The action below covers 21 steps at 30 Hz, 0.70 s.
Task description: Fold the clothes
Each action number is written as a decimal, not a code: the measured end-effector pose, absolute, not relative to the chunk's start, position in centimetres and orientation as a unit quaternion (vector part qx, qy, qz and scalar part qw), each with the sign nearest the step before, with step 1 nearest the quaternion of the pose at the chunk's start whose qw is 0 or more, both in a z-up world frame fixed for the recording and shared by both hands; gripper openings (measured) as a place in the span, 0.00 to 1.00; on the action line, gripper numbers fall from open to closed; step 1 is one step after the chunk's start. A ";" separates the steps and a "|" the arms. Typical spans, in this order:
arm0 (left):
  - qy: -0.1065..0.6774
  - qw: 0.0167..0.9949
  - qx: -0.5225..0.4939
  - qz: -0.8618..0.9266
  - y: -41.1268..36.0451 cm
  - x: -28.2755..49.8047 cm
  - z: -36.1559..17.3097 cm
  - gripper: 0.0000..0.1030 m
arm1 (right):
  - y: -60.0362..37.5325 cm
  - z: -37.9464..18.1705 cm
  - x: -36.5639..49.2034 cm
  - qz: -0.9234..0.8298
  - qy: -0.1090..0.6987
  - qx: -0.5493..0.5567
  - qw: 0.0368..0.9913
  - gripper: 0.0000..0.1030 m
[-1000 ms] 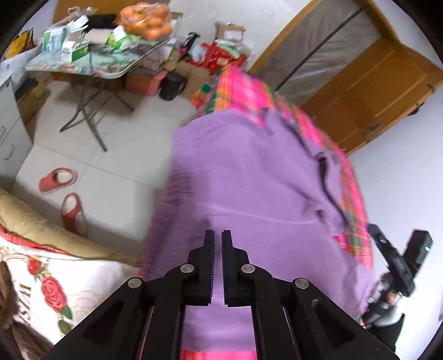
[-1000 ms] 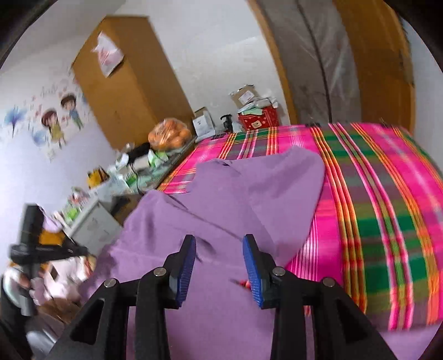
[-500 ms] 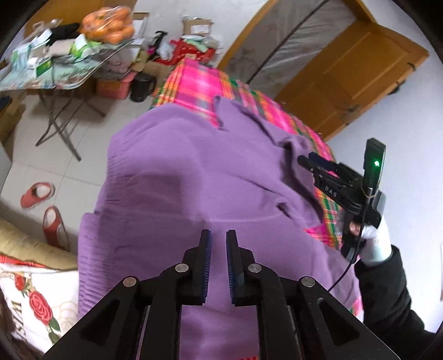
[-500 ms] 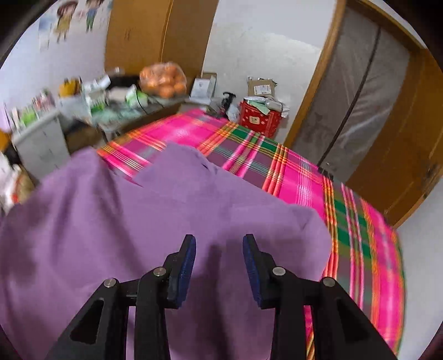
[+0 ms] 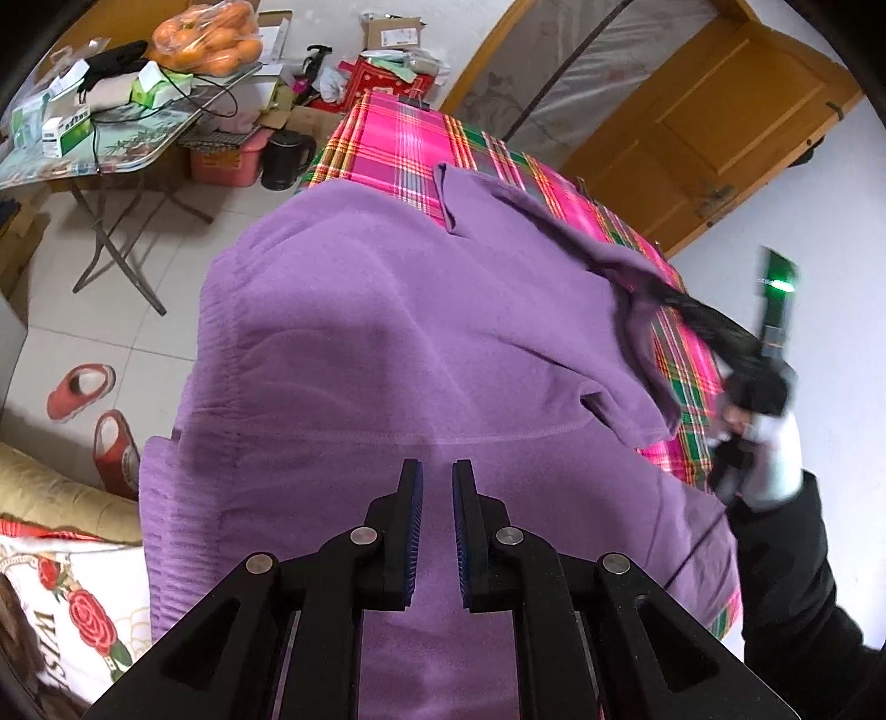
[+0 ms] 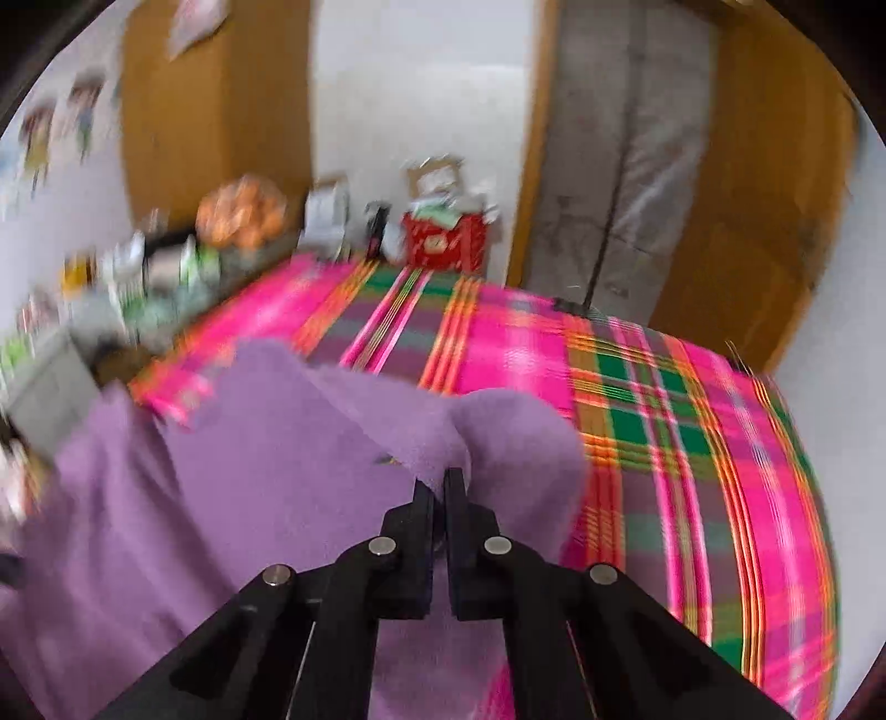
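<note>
A purple fleece garment (image 5: 387,343) lies spread over a bed with a pink and green plaid cover (image 5: 404,138). One side of it hangs off the bed's left edge. My left gripper (image 5: 437,471) hovers over its near part, all but shut, with only a narrow slit and nothing in it. In the right wrist view my right gripper (image 6: 440,476) is closing its jaws. A raised fold of the purple garment (image 6: 249,471) is pinched between its tips, beside the plaid cover (image 6: 664,399). The left wrist view shows that right gripper (image 5: 664,296) blurred at the garment's right edge.
A gloved hand (image 5: 769,459) with a dark sleeve holds the right gripper. Left of the bed stand a folding table (image 5: 111,149) with a bag of oranges (image 5: 205,36), a black kettle (image 5: 285,158) and red slippers (image 5: 77,385). A rose-print pillow (image 5: 66,598) lies near left.
My right gripper went from wide open to closed on a fold of the garment while swinging across it. My left gripper's slit widened slightly, and it shifted over the garment.
</note>
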<state>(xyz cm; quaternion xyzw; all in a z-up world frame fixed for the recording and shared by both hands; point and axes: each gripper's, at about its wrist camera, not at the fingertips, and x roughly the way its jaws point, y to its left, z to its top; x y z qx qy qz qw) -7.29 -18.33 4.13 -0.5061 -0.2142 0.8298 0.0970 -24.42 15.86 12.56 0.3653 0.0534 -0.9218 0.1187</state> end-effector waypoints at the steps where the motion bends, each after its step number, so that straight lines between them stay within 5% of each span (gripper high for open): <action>1: -0.215 0.095 -0.506 0.830 -18.4 -7.3 4.1 0.11 | 17.5 13.7 -23.4 -0.928 0.028 0.355 0.113 0.03; 8: -0.219 0.099 -0.500 0.832 -17.8 -6.9 4.6 0.11 | 27.9 17.4 -15.7 -0.938 -0.105 0.327 0.052 0.04; 12: -0.212 0.108 -0.498 0.834 -16.9 -6.8 4.9 0.11 | 29.1 14.0 -14.4 -0.912 -0.053 0.406 0.033 0.07; 16: -0.211 0.108 -0.499 0.834 -16.6 -6.7 5.0 0.11 | 28.2 13.2 -12.6 -0.919 0.002 0.393 0.015 0.25; 21: -0.212 0.103 -0.502 0.832 -16.6 -6.9 4.8 0.11 | 22.2 13.6 -12.0 -0.917 0.075 0.374 0.118 0.31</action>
